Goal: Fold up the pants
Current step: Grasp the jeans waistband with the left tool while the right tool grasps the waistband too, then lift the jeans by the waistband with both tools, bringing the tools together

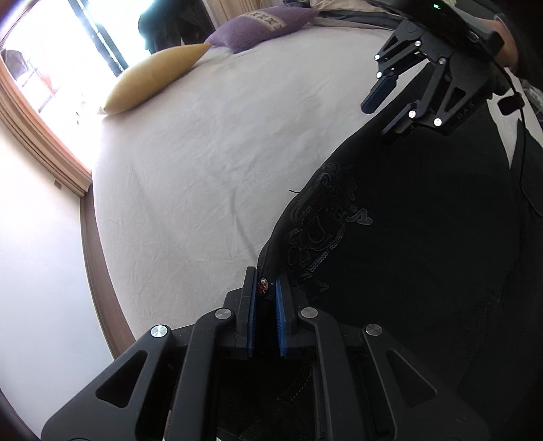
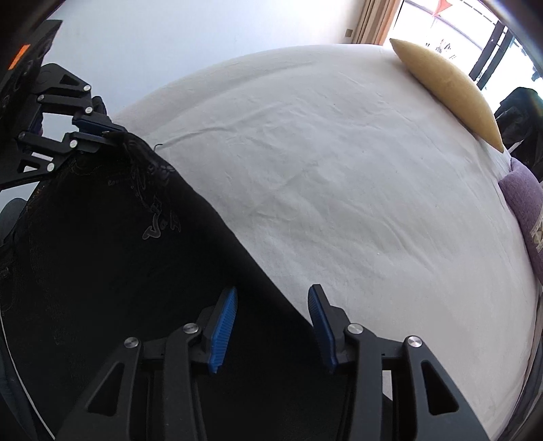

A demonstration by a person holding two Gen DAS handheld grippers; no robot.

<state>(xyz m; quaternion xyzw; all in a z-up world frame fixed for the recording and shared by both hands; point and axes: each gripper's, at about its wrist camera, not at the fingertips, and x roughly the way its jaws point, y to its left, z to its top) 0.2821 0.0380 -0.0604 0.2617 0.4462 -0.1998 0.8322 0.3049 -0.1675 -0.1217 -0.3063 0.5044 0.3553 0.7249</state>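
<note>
The black embroidered denim pants (image 1: pixel 407 271) are spread along the near side of a bed covered by a pale, creased sheet (image 1: pixel 220 152), with a mustard-yellow cushion (image 1: pixel 152 81) and a purple knitted cushion (image 1: pixel 261 27) lying well apart at the far end. The left claw (image 1: pixel 266 288) is closed on the corner of the pants' edge, the blue ribbed pads (image 1: pixel 251 305) pinching the cloth beside a small red stud. The right claw (image 2: pixel 271 322) is held part-open above the same straight edge further along; the cloth passes beneath its jaws, but no pad is pressed on it yet.

The step in hand appears to be securing both ends of this edge before a fold is carried over. It would be done well if the right claw were lowered until both layers sit deep between the pads, then closed firmly. The edge is best kept taut between the two grips, so that both ends are lifted together and no sag or twist is created.
</note>
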